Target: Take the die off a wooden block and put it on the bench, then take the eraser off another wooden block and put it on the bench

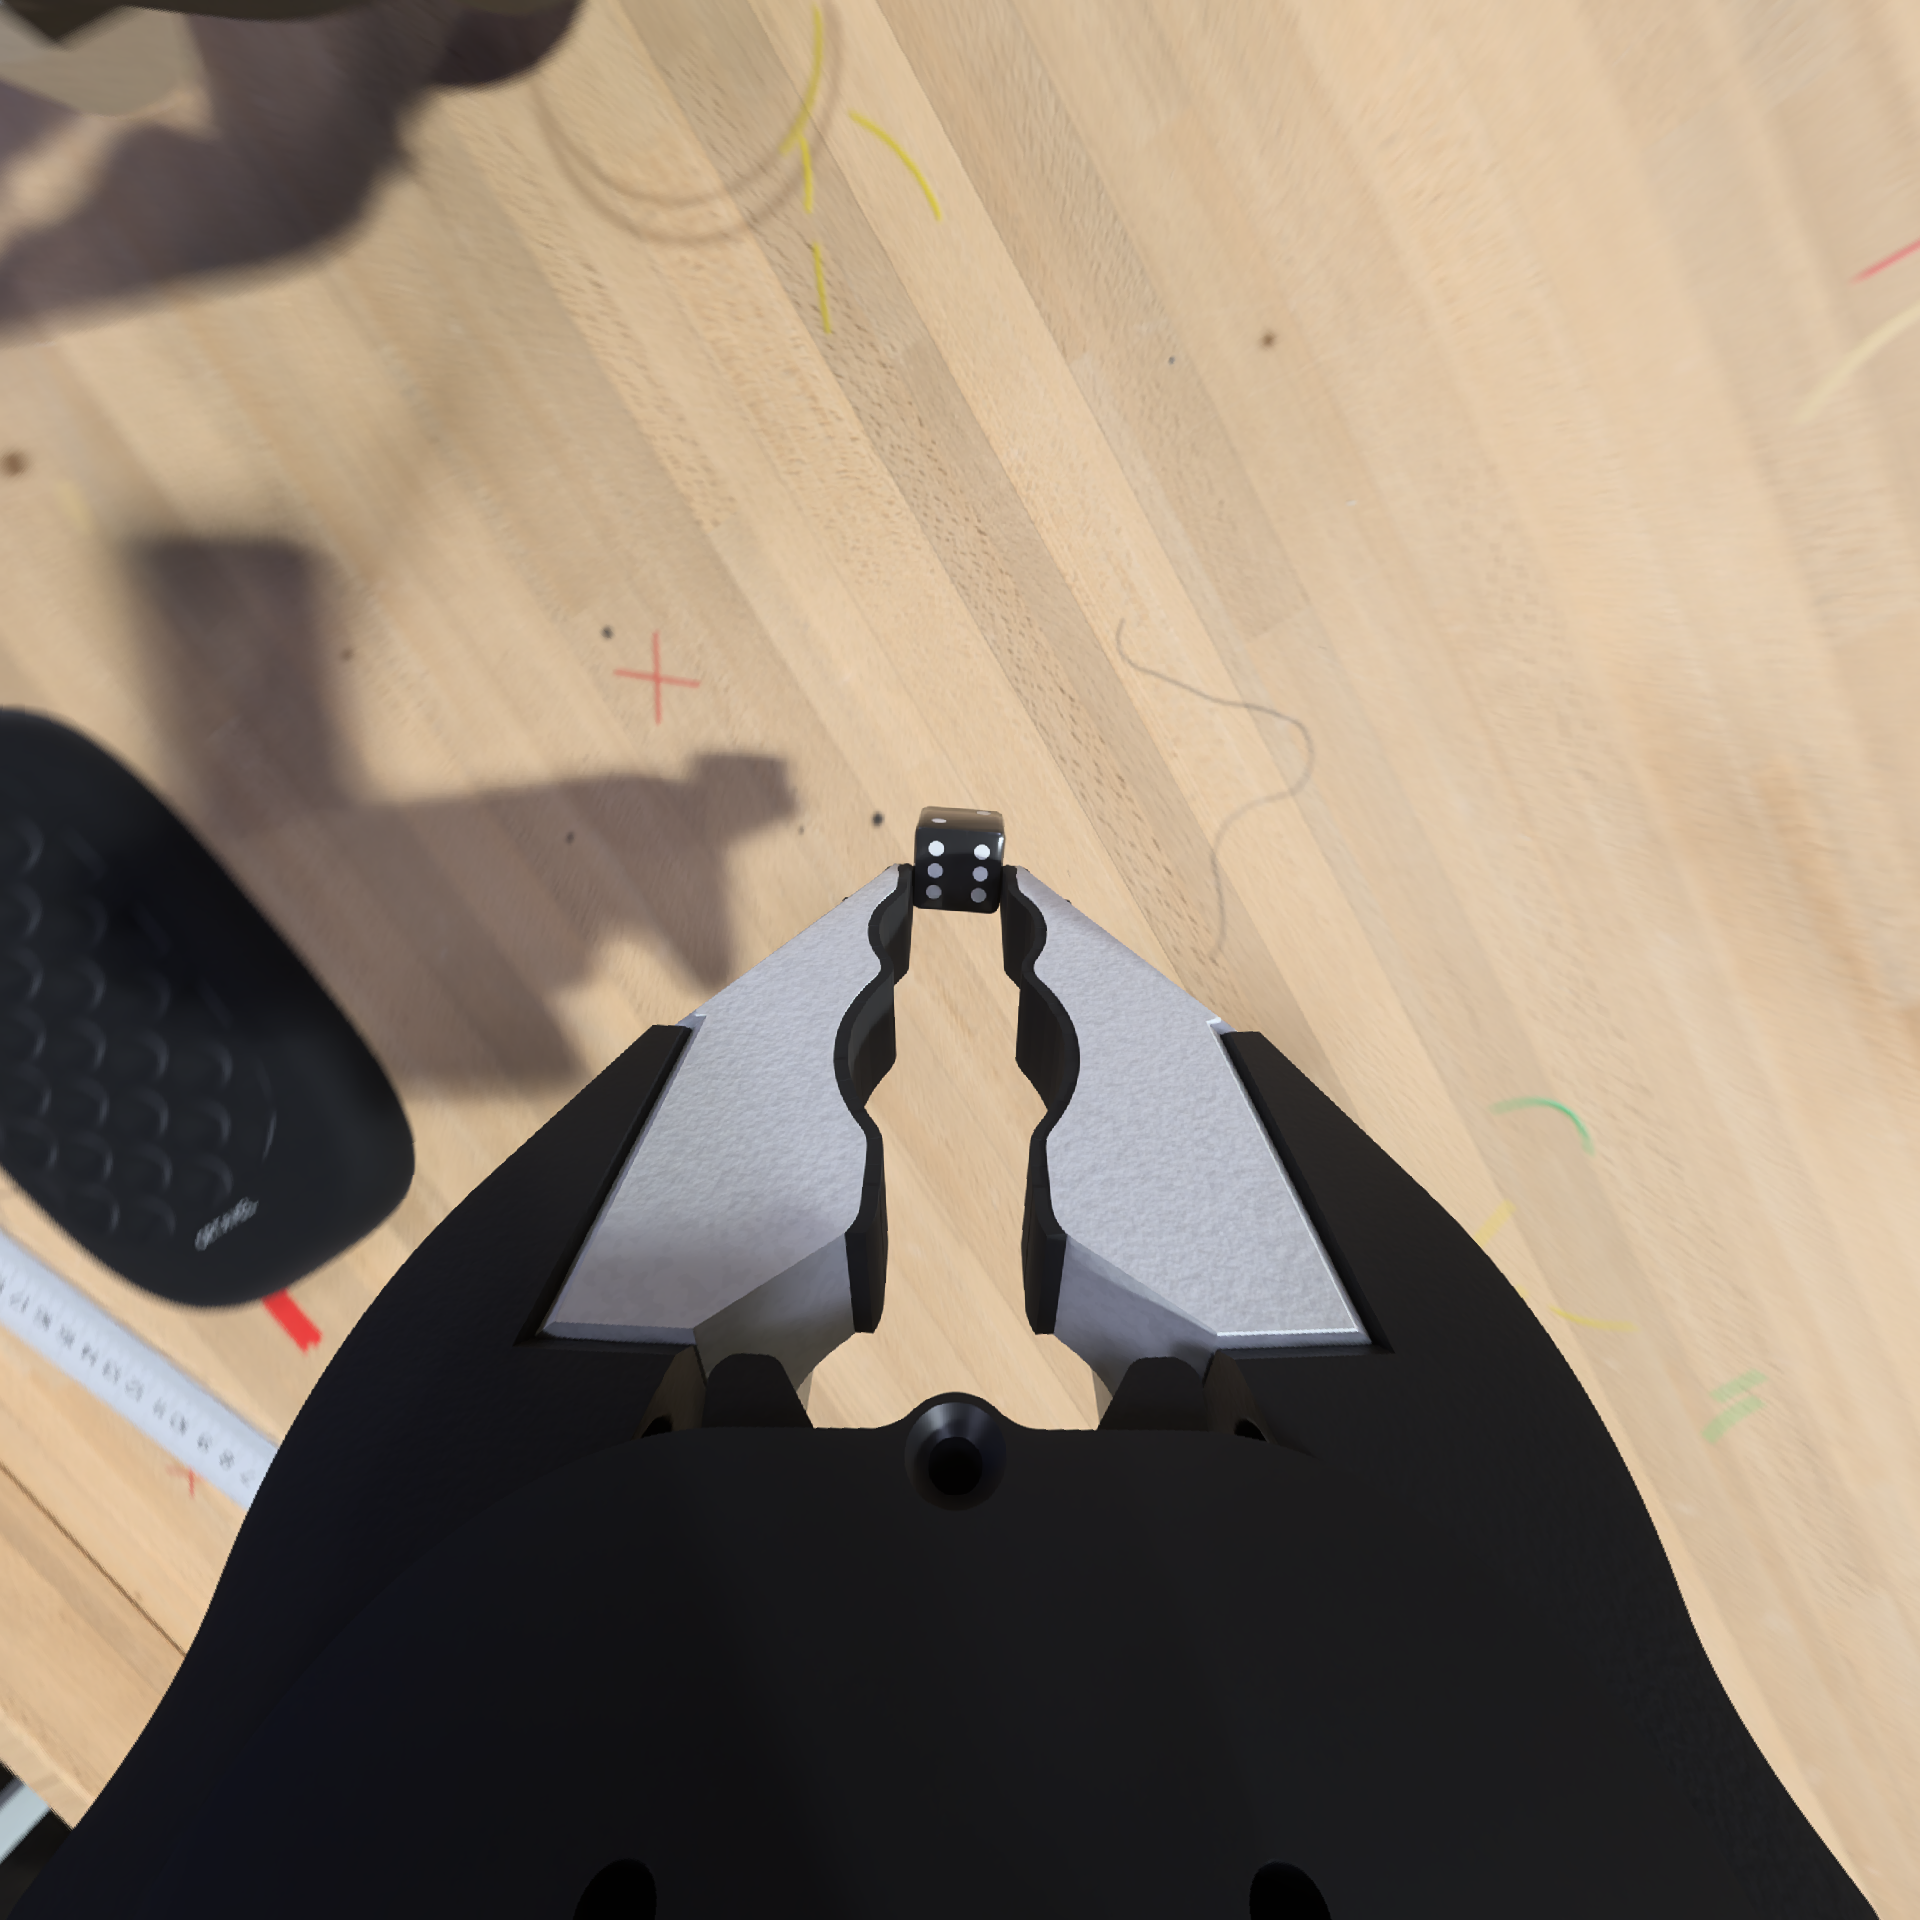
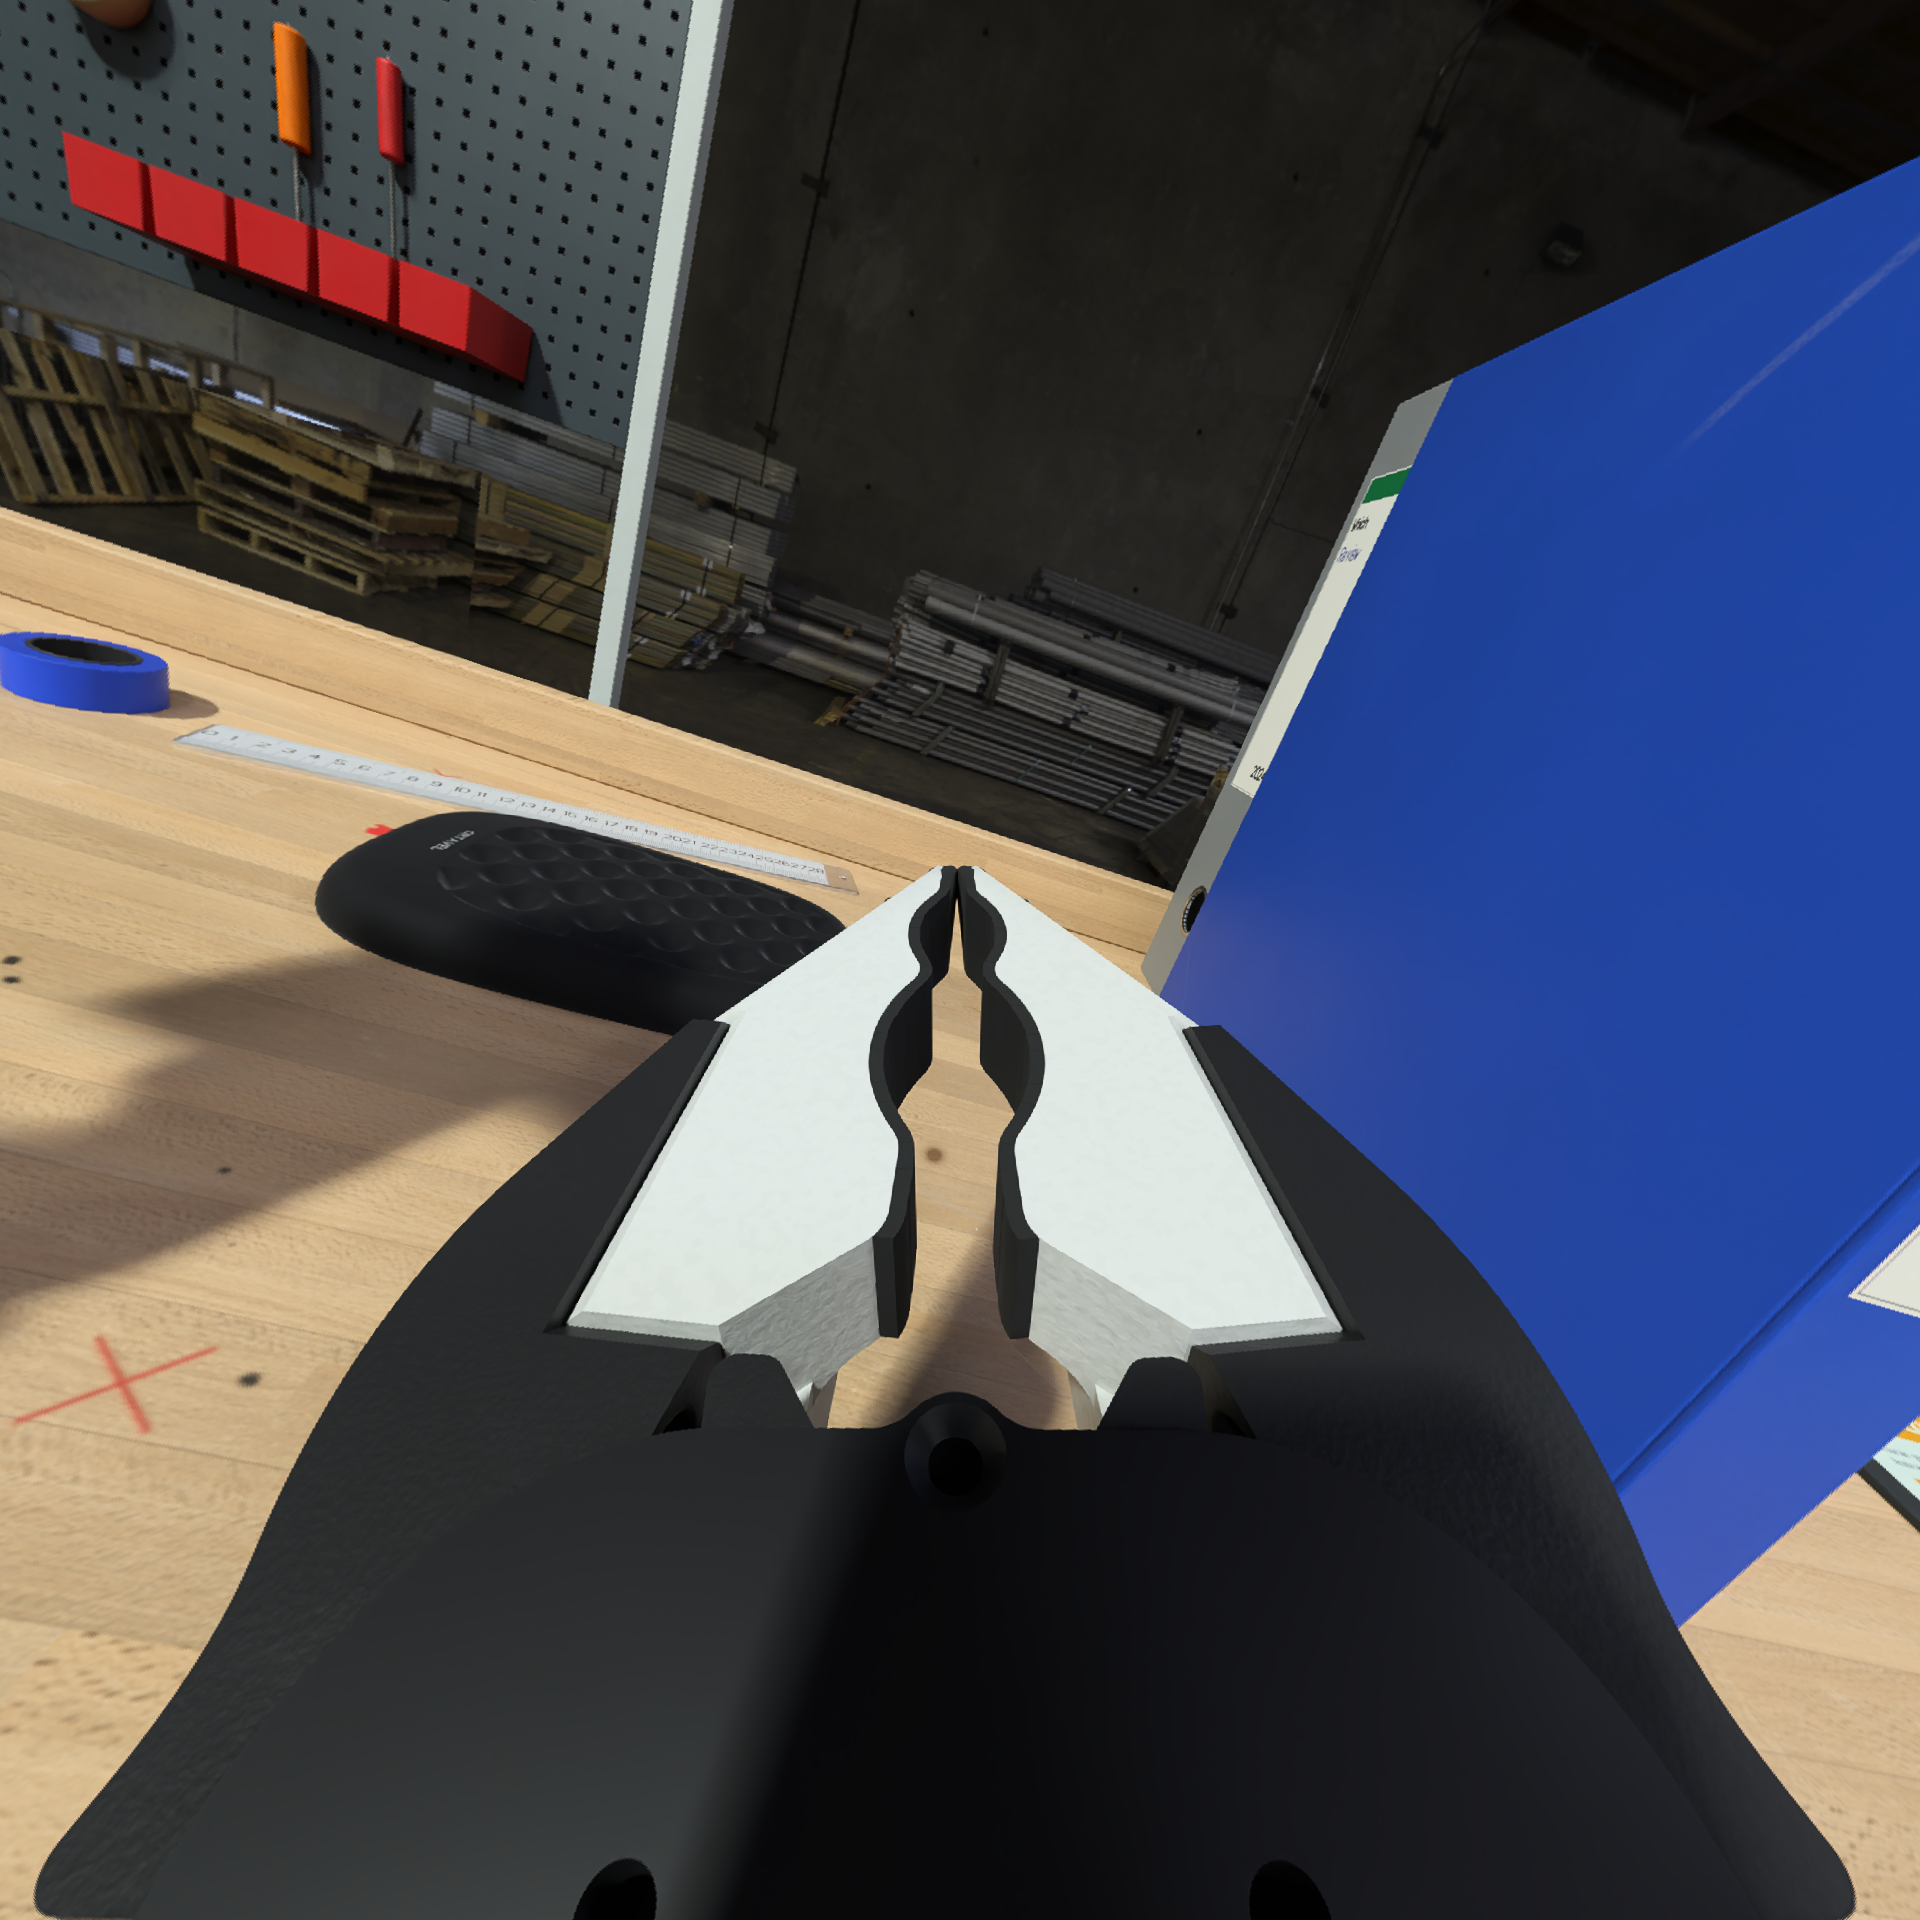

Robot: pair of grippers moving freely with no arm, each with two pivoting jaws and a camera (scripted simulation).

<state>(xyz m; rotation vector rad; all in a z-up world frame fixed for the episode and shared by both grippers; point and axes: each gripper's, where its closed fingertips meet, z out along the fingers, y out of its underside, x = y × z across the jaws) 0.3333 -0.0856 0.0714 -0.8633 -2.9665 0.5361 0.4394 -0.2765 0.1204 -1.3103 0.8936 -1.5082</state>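
In the left wrist view my left gripper (image 1: pixel 957 883) is shut on a small black die (image 1: pixel 958 858) with white pips, pinched between the fingertips above the wooden bench (image 1: pixel 1351 520). Its shadow falls on the bench to the left. In the right wrist view my right gripper (image 2: pixel 956 878) is shut and empty, hovering low over the bench (image 2: pixel 156 1143). No wooden block and no eraser show clearly in either view; a blurred tan and dark shape (image 1: pixel 125 94) sits at the top left of the left wrist view.
A black padded wrist rest (image 1: pixel 156 1039) (image 2: pixel 582 914) lies beside a steel ruler (image 1: pixel 125 1382) (image 2: pixel 499 800). A blue binder (image 2: pixel 1610 883) stands close on the right. A blue tape roll (image 2: pixel 83 670) sits far left. A pegboard (image 2: pixel 364 187) stands behind the bench.
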